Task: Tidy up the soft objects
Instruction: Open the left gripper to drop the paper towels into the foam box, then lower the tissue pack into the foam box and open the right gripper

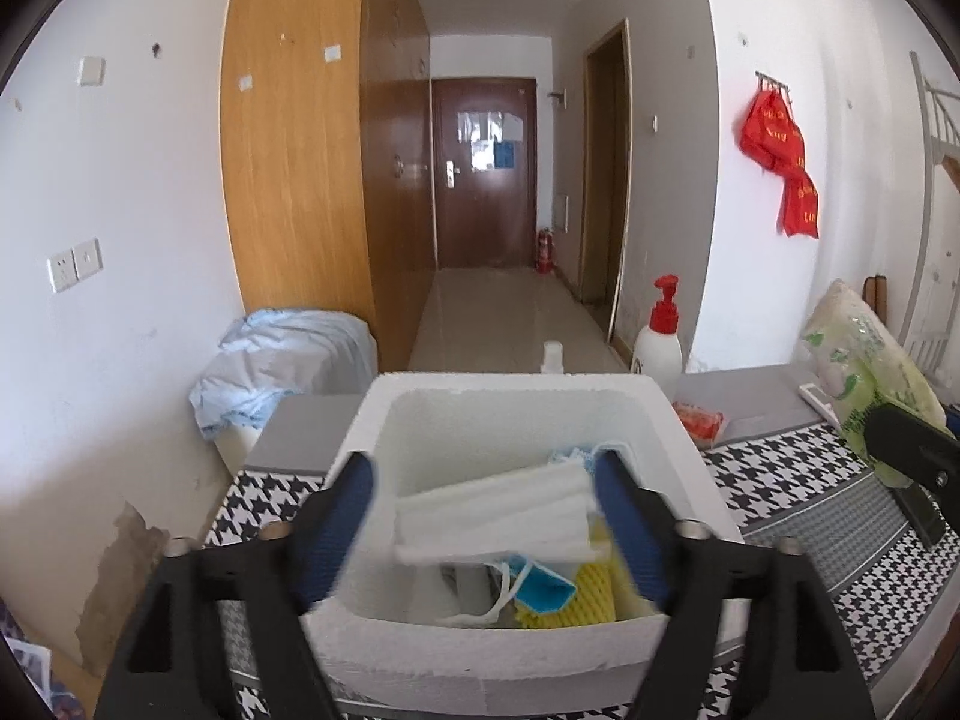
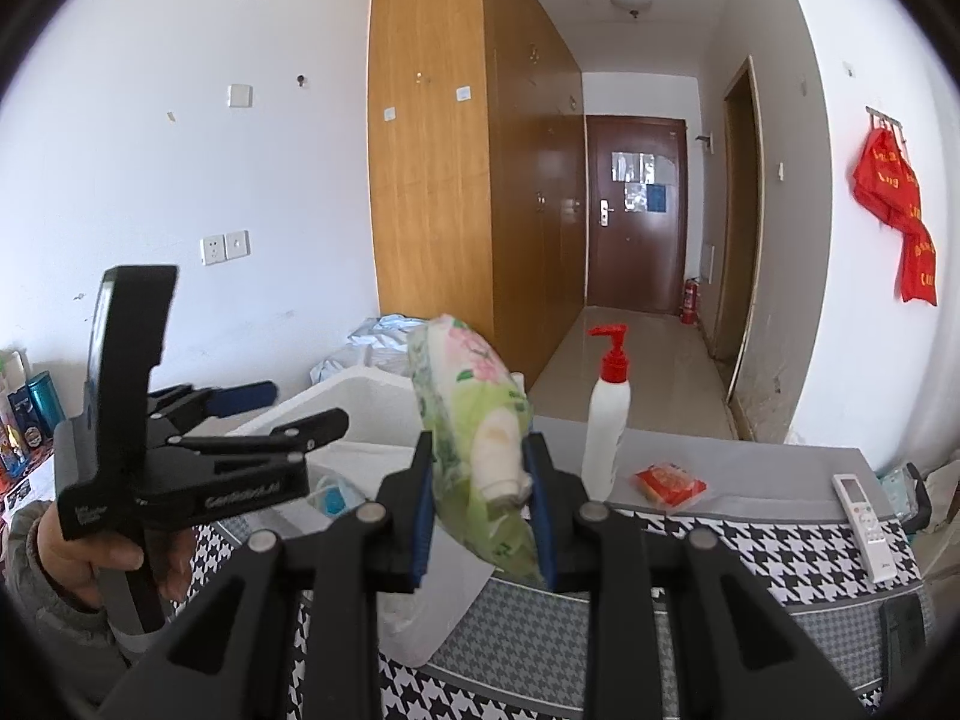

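A white foam box (image 1: 360, 642) stands on the houndstooth-covered table and holds masks, a yellow sponge (image 1: 591, 591) and other soft items. My left gripper (image 1: 486, 516) is open above the box, with a stack of white masks (image 1: 492, 510) blurred between its fingers. It also shows in the right wrist view (image 2: 288, 408). My right gripper (image 2: 480, 510) is shut on a green floral tissue pack (image 2: 474, 438), held in the air right of the box (image 2: 360, 390). The pack shows in the left wrist view (image 1: 864, 372).
A white pump bottle (image 2: 607, 426) with a red top stands behind the box. A small red packet (image 2: 669, 483) and a white remote (image 2: 864, 525) lie on the table (image 2: 750, 546). A bin with blue cloth (image 1: 282, 360) sits by the wall.
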A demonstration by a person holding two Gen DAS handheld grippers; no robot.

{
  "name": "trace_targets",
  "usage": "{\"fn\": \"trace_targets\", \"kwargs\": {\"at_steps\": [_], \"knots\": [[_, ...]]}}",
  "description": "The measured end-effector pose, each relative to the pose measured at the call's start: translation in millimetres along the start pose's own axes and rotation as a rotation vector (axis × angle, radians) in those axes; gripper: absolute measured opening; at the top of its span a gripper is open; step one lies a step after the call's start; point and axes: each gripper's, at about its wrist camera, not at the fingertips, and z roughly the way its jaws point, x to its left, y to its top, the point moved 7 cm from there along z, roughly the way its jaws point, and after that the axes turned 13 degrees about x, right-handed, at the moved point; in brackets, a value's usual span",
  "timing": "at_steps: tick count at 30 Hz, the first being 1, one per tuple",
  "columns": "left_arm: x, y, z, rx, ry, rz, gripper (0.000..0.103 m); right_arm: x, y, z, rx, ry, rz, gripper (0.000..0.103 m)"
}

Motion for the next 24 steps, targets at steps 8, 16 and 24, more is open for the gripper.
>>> {"fn": "trace_targets", "kwargs": {"at_steps": [8, 16, 24], "knots": [[22, 0, -22, -0.071, 0.001, -0.054, 0.102, 6, 5, 6, 0.007, -0.005, -0.010, 0.032], [41, -5, -37, -0.099, 0.033, -0.070, 0.102, 19, 14, 16, 0.016, 0.013, -0.030, 0.032], [59, -13, -44, -0.107, 0.032, -0.095, 0.102, 36, 22, 26, 0.023, 0.042, -0.058, 0.032]]}}
